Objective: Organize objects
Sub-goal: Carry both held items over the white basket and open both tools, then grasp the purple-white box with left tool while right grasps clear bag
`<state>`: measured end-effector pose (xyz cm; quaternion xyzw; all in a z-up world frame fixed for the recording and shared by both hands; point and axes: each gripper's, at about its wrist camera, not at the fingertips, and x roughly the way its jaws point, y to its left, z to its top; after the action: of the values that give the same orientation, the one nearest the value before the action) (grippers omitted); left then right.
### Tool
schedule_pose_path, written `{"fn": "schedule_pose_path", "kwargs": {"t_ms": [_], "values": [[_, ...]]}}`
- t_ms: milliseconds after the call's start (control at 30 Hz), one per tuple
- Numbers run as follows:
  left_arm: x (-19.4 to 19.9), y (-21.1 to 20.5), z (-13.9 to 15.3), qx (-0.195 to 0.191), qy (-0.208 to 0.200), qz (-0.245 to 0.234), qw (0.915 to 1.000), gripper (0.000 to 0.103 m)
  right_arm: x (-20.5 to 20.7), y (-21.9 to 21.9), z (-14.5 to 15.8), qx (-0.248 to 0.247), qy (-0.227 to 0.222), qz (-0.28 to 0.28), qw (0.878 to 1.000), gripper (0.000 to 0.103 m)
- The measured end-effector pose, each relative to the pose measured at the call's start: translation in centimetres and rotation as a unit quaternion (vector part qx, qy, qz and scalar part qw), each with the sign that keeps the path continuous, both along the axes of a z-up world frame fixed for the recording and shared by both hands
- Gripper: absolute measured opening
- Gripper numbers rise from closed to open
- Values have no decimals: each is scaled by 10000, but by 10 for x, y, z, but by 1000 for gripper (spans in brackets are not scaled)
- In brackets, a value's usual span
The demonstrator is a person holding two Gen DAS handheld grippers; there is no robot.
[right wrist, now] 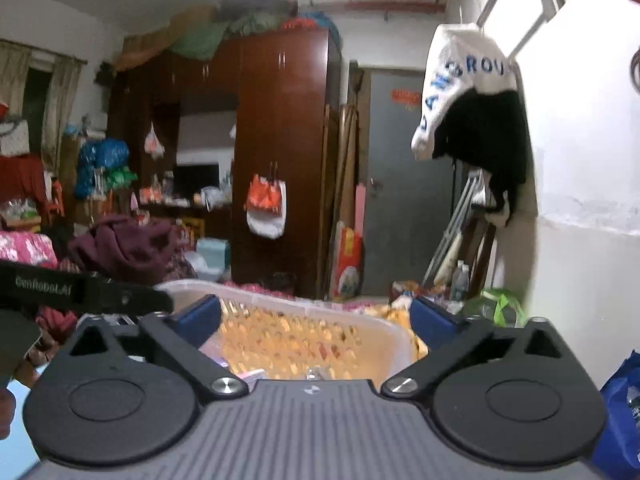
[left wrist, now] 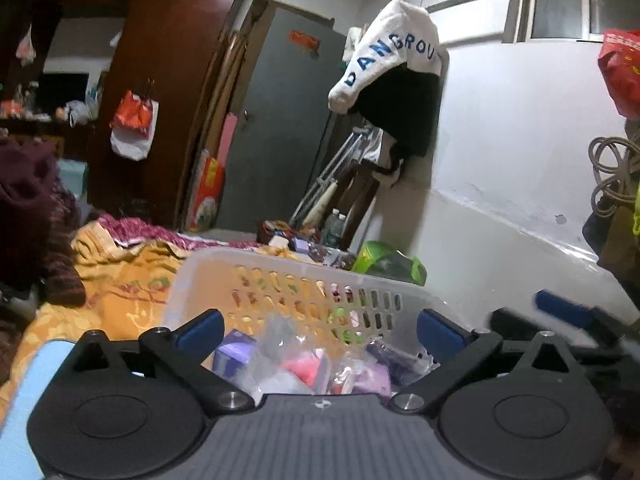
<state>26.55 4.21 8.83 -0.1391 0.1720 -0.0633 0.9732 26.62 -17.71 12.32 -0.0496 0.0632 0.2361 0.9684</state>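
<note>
A white slotted basket (left wrist: 280,258) sits on the bed just ahead of both grippers. Inside it lie a purple box (left wrist: 234,354), a pink packet (left wrist: 306,364) and clear plastic bags. My left gripper (left wrist: 320,332) is open over the basket's near side, with nothing between its blue pads. My right gripper (right wrist: 316,318) is also open and empty, in front of the same basket (right wrist: 240,290). In the left wrist view a blue fingertip (left wrist: 560,309) of the right gripper shows at the right. In the right wrist view the left tool's black side plate (right wrist: 80,292) crosses the left edge.
An orange blanket (left wrist: 120,280) covers the bed, with maroon clothing (left wrist: 28,208) at the left. A green bag (left wrist: 384,260) and bottles (left wrist: 336,224) lie beyond the basket by the white wall. A white and black garment (left wrist: 392,52) hangs above. A blue bag (right wrist: 624,420) stands at the right.
</note>
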Motion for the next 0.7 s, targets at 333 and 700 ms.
{"fn": "schedule_pose_path", "kwargs": {"t_ms": [333, 700], "values": [[-81, 19, -59, 132, 193, -180, 9996, 103, -37, -63, -73, -159, 1692, 288, 9850, 103], [-61, 7, -84, 574, 810, -139, 9950, 101, -14, -61, -107, -386, 2233, 13, 9740, 70]]}}
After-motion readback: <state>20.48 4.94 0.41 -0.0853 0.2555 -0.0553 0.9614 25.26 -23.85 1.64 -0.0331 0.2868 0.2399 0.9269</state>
